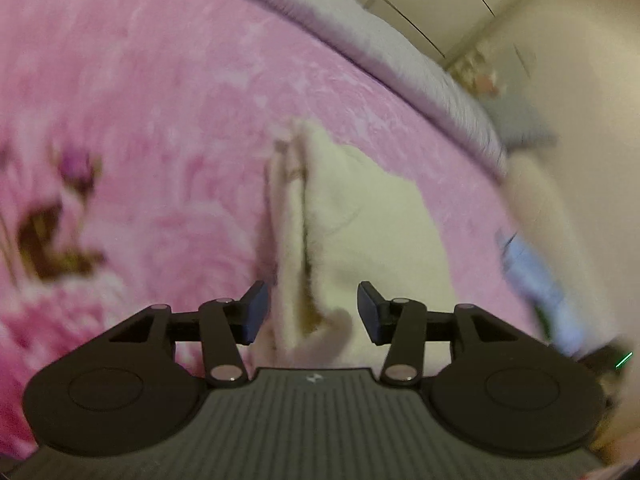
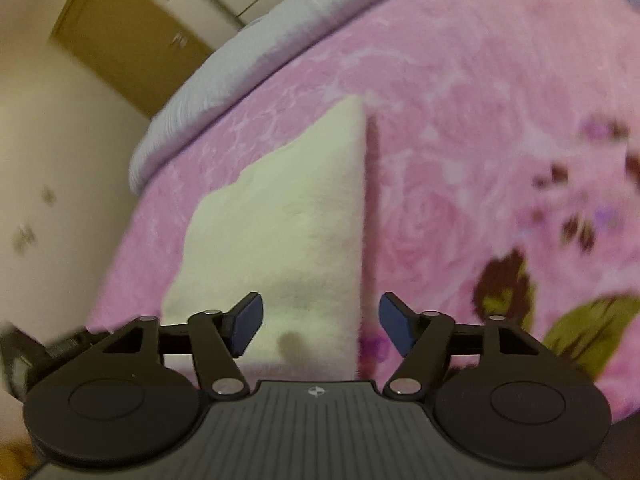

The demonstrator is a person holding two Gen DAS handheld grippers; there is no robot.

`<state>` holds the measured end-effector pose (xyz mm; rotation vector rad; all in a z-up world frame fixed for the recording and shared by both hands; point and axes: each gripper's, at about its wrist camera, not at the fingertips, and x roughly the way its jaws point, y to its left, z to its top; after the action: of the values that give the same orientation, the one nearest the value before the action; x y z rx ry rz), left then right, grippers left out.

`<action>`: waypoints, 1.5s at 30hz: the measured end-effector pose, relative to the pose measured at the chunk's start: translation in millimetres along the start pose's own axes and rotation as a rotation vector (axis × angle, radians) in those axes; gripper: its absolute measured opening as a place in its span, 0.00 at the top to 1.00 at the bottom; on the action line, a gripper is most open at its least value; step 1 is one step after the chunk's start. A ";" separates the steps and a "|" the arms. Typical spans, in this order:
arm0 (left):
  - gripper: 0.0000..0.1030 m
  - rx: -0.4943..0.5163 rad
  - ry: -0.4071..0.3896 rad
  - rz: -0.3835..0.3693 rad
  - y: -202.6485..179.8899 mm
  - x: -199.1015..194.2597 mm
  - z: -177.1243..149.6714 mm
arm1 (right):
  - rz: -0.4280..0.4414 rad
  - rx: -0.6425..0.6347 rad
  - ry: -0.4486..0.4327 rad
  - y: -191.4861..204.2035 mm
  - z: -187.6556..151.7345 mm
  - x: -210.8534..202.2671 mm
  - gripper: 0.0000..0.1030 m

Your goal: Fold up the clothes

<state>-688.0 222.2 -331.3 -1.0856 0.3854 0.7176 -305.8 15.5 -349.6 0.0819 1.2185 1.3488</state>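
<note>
Pink floral bed [image 2: 460,100]: cream garment [image 2: 280,220] lies dead ahead of your right hand-held gripper [image 2: 320,324], long axis pointing away. Left hand-held gripper [image 1: 308,312] too; both gape empty.

A cream-white fuzzy garment [image 1: 360,216] lies folded on the pink floral blanket [image 1: 168,80] of the bed, at centre frame in both views. In the right wrist view its right edge [image 2: 362,216] runs straight up the frame. A brownish spot [image 2: 292,342] marks its lower part.

Black linkage grippers, blue pads [image 1: 256,312], silver pivot screws.
</note>
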 end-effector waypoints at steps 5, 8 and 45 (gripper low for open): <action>0.51 -0.267 0.003 -0.129 44.0 22.8 5.8 | 0.111 0.236 0.026 -32.6 5.2 22.5 0.29; 0.50 -0.345 0.005 -0.171 58.2 38.2 11.3 | 0.131 0.329 0.040 -46.3 8.1 37.8 0.25; 0.65 -0.336 0.070 -0.045 -32.9 -93.5 160.8 | 0.265 0.328 0.317 119.8 132.6 67.4 0.58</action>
<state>-741.0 326.3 -182.8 -1.4346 0.3048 0.7217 -312.2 180.1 -253.0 0.2779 1.7399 1.4117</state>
